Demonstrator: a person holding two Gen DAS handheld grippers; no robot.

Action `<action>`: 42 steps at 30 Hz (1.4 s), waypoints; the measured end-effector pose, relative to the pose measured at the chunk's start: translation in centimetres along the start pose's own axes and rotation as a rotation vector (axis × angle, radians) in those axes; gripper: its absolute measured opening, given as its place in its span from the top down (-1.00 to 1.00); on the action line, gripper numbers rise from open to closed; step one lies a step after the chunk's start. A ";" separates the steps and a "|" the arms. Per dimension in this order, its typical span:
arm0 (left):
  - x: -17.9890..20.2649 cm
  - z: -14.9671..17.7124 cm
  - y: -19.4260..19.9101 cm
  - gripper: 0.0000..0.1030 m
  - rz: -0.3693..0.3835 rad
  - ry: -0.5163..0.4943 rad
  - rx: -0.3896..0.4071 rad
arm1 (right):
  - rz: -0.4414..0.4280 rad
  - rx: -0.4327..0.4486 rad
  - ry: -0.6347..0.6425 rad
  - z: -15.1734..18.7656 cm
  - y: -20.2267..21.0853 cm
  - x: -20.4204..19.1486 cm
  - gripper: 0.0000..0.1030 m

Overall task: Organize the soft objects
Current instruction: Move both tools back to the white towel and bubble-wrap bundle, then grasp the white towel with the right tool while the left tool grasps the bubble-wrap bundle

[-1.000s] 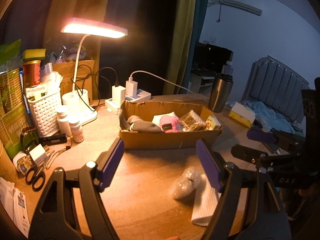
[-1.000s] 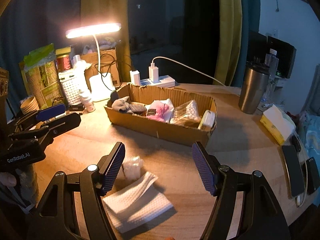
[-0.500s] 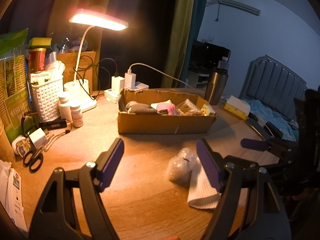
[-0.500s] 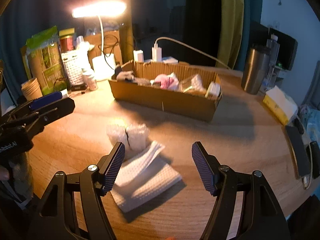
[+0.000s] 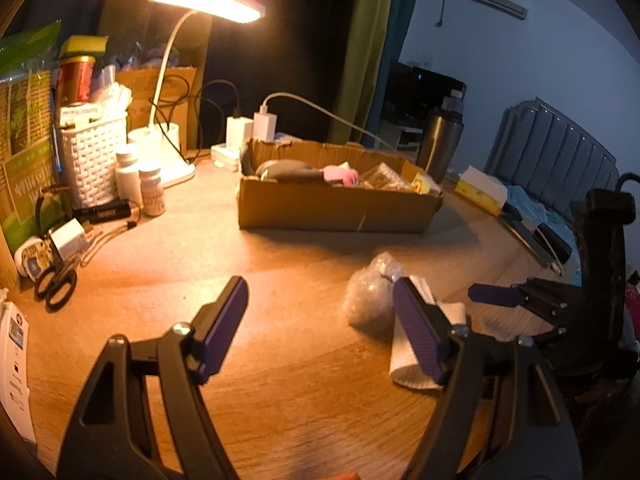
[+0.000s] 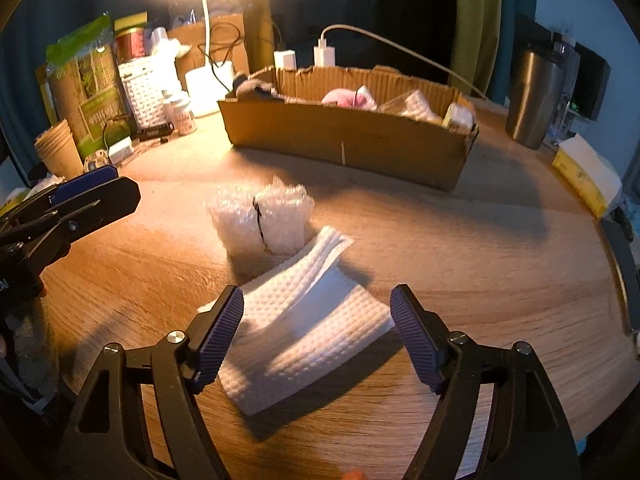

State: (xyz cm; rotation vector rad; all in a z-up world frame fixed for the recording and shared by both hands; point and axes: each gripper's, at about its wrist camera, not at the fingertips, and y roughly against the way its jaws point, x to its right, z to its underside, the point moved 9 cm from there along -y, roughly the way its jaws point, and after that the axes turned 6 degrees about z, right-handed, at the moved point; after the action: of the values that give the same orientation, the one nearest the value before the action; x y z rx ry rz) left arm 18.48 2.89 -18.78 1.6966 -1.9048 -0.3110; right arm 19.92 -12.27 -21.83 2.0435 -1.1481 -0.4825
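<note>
Right tongs (image 6: 316, 334) opening, straddling white cloth (image 6: 304, 328); left tongs (image 5: 320, 328) open, empty.

1. The room is dark. Most of the light comes from one desk lamp (image 5: 206, 2) at the back left.
2. The lamp head glows so bright that it turns to white glare in the right wrist view.
3. Its warm light makes the tabletop (image 6: 480, 248) look orange. The far wall on the right looks cold and blue.
4. The cardboard box (image 6: 344, 140) and the white cloth (image 6: 304, 332) throw dark shadows toward the camera.
5. The edges bend round and the corners go black.
6. Both pictures are a bit blurry and grainy.
</note>
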 end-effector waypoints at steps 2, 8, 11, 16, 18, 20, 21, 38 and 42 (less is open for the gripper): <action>0.0 0.3 -0.3 -0.48 0.001 0.000 -0.008 | 0.002 -0.014 -0.001 0.2 -0.5 0.0 -0.53; 0.0 0.7 -0.9 -0.48 0.001 0.003 -0.025 | 0.005 -0.049 0.010 1.1 -1.7 -0.3 -0.53; 0.1 0.9 -1.2 -0.48 0.002 0.001 -0.034 | 0.009 -0.046 0.018 1.1 -1.8 -0.3 -0.53; 0.3 1.0 -1.7 -0.48 0.006 -0.001 -0.045 | 0.022 -0.028 0.035 1.1 -1.8 -0.4 -0.53; 0.3 1.2 -1.9 -0.48 0.005 -0.001 -0.052 | 0.020 -0.026 0.037 1.1 -1.8 -0.3 -0.51; 0.4 1.3 -2.2 -0.48 0.005 -0.002 -0.060 | 0.022 -0.023 0.037 1.0 -1.8 -0.2 -0.46; 0.4 1.4 -2.3 -0.48 0.005 -0.003 -0.062 | 0.024 -0.021 0.034 1.0 -1.7 -0.1 -0.40; 2.0 1.4 -4.7 -0.48 0.009 -0.037 -0.115 | 0.063 -0.005 -0.023 0.4 -2.1 4.1 0.25; 2.5 1.2 -5.4 -0.48 0.010 -0.043 -0.130 | 0.071 -0.001 -0.033 0.2 -2.3 5.1 0.25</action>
State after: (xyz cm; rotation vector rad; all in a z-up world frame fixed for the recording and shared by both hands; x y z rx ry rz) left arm 22.25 -0.68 -21.99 1.6067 -1.8803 -0.4612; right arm 23.80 -15.94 -23.51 1.9926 -1.2356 -0.4835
